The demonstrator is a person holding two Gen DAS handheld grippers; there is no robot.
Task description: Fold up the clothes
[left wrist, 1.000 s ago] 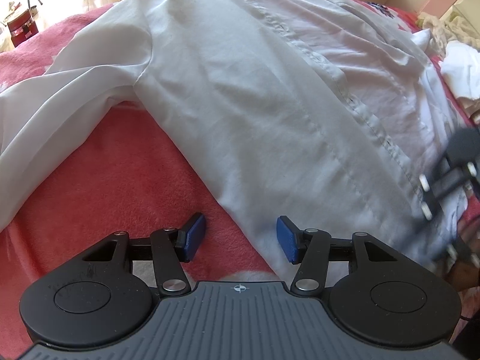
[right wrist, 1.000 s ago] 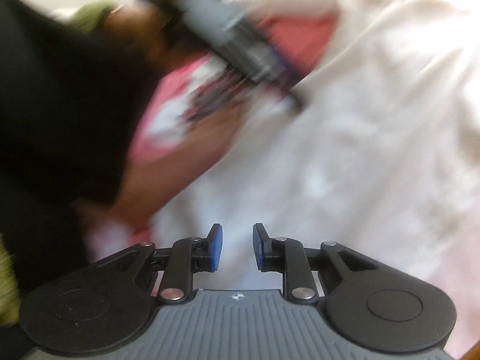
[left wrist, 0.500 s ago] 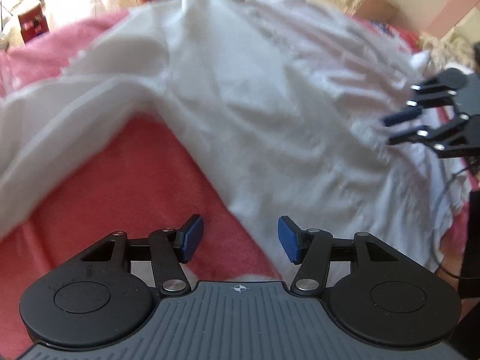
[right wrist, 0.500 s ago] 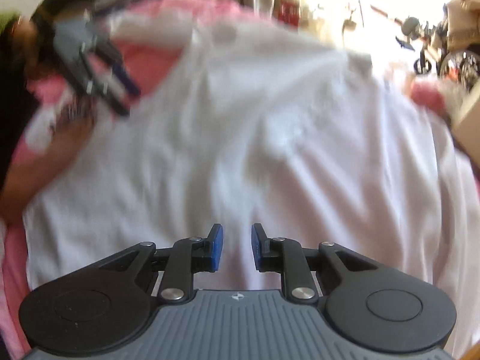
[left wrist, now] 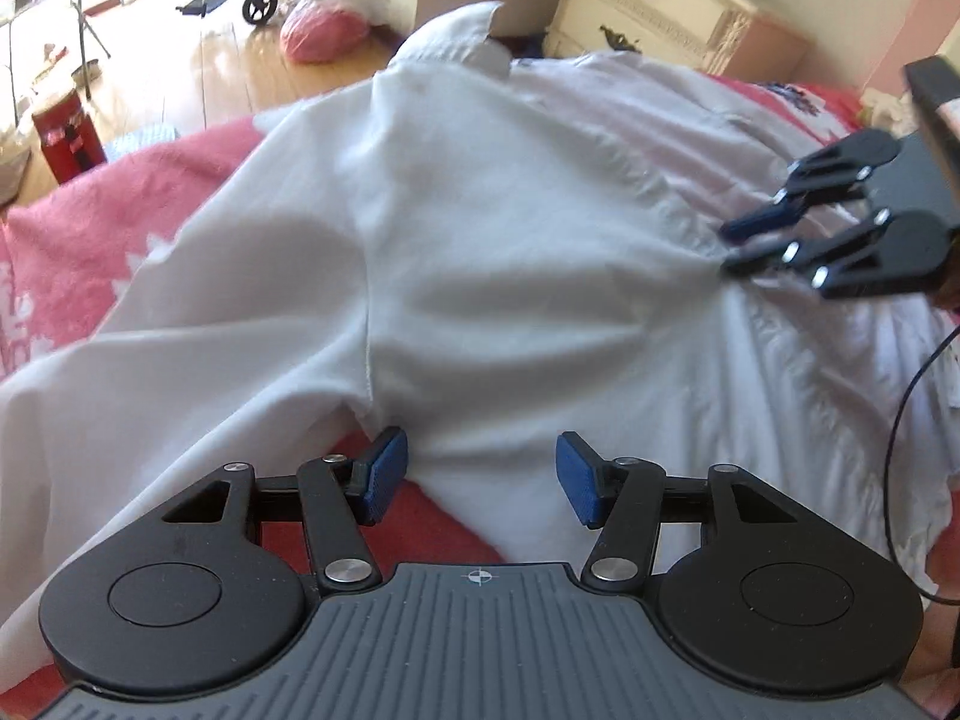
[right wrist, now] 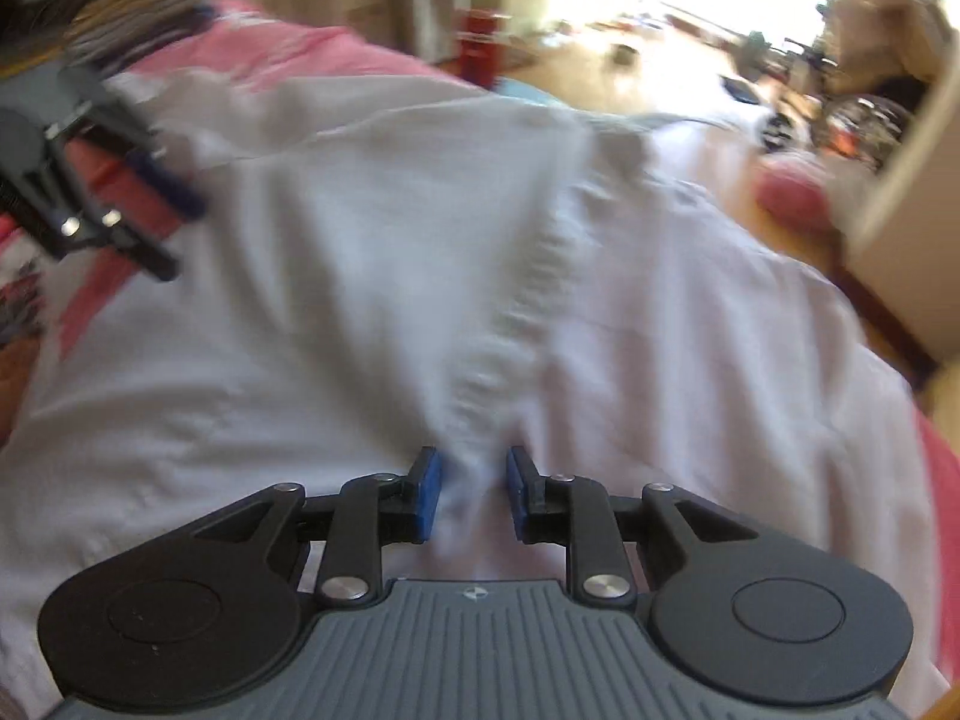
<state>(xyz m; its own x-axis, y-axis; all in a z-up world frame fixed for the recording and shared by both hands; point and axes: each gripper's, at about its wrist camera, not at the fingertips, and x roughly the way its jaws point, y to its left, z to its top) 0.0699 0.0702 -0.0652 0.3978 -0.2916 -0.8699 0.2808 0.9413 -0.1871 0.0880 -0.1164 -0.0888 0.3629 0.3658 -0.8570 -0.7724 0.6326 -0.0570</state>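
Observation:
A white button-up shirt [left wrist: 492,228] lies spread on a red-and-white blanket [left wrist: 72,216], collar at the far end. My left gripper [left wrist: 480,477] is open, its blue pads straddling the shirt's side edge near the armpit. My right gripper [right wrist: 469,495] is open a little, low over the button placket [right wrist: 510,330], with cloth bunched between its pads; whether it touches the cloth I cannot tell. The right gripper shows in the left wrist view [left wrist: 750,240] at the right. The left gripper shows in the right wrist view [right wrist: 150,222] at the left. The right wrist view is blurred.
A cream dresser [left wrist: 660,6] stands beyond the bed. A wooden floor [left wrist: 180,60] with a red bag [left wrist: 324,33], a red can [left wrist: 66,126] and a wheeled frame lies to the left. A black cable [left wrist: 912,396] hangs at right.
Both grippers have moved up the shirt toward the collar. The left went from the hem side edge to the armpit. The right came in over the placket.

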